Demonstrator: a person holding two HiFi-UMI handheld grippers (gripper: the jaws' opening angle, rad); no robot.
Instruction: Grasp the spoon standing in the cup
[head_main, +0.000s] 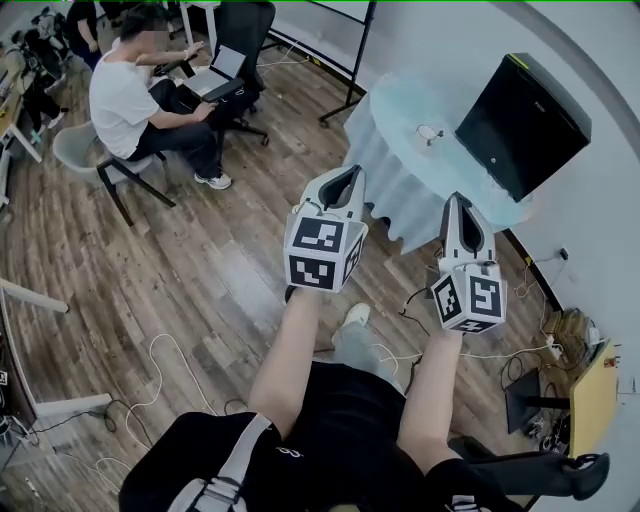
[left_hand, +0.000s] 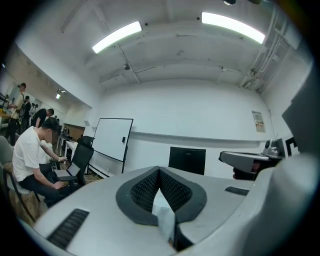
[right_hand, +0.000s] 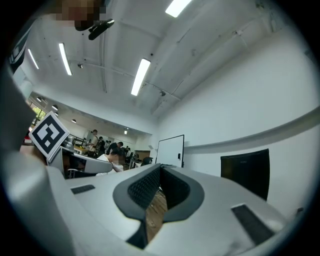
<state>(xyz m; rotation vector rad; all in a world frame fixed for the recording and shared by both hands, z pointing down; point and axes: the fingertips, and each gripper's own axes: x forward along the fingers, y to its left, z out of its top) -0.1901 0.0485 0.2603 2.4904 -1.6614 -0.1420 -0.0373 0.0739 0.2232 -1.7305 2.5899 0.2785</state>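
Note:
In the head view both grippers are held up at chest height over the wooden floor, short of a round table (head_main: 400, 150) with a pale blue cloth. A small object (head_main: 430, 133) stands on that table; it is too small to tell whether it is the cup with the spoon. My left gripper (head_main: 345, 180) points toward the table's near edge, its jaws closed tip to tip with nothing between them. My right gripper (head_main: 463, 205) is beside it, also shut and empty. In both gripper views the jaws meet, left gripper (left_hand: 159, 171) and right gripper (right_hand: 159, 169), aimed at the far white wall.
A black box (head_main: 522, 125) stands on the table's right side. A person (head_main: 125, 95) sits at a laptop at the upper left, with office chairs nearby. Cables (head_main: 160, 370) lie on the floor. A whiteboard stand (head_main: 350, 60) is behind the table.

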